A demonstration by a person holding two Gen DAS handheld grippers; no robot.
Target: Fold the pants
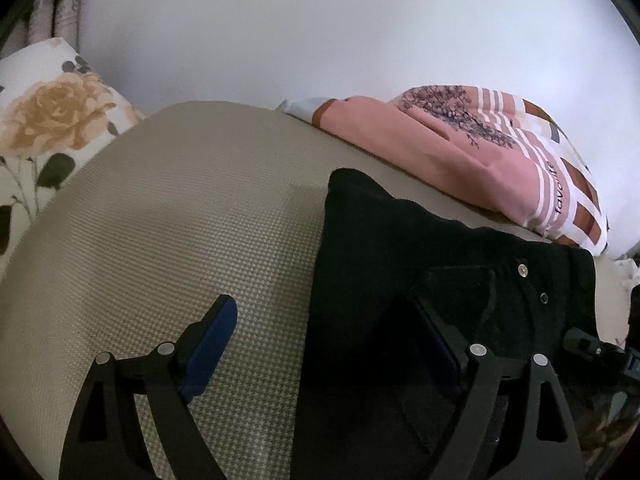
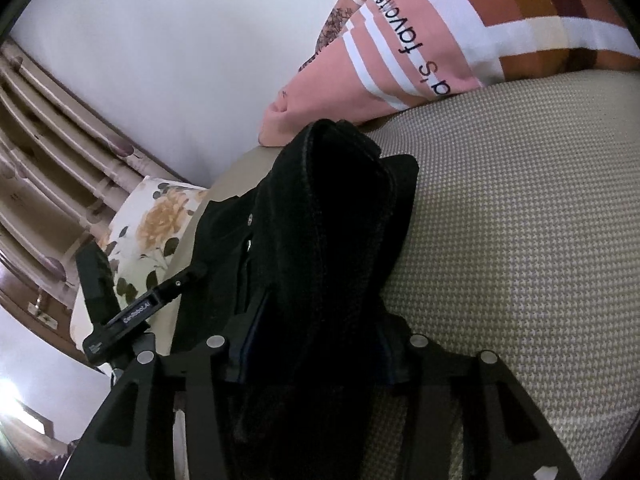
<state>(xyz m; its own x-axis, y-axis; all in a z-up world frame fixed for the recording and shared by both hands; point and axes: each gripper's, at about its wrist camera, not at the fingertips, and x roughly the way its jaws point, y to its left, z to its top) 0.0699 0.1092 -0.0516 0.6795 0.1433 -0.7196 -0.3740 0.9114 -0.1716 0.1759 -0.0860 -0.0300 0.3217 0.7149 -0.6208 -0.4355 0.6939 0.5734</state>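
Note:
The black pants lie on a beige woven bed cover, with the waistband button showing at the right. My left gripper is open: its left finger is over the cover and its right finger is over the pants. In the right wrist view my right gripper is shut on a bunched fold of the black pants and holds it raised off the cover. Part of the left gripper's body shows at the left of that view.
A pink and white striped pillow lies beyond the pants; it also shows in the right wrist view. A floral pillow sits at the left, also in the right wrist view. A white wall is behind, curtains at the left.

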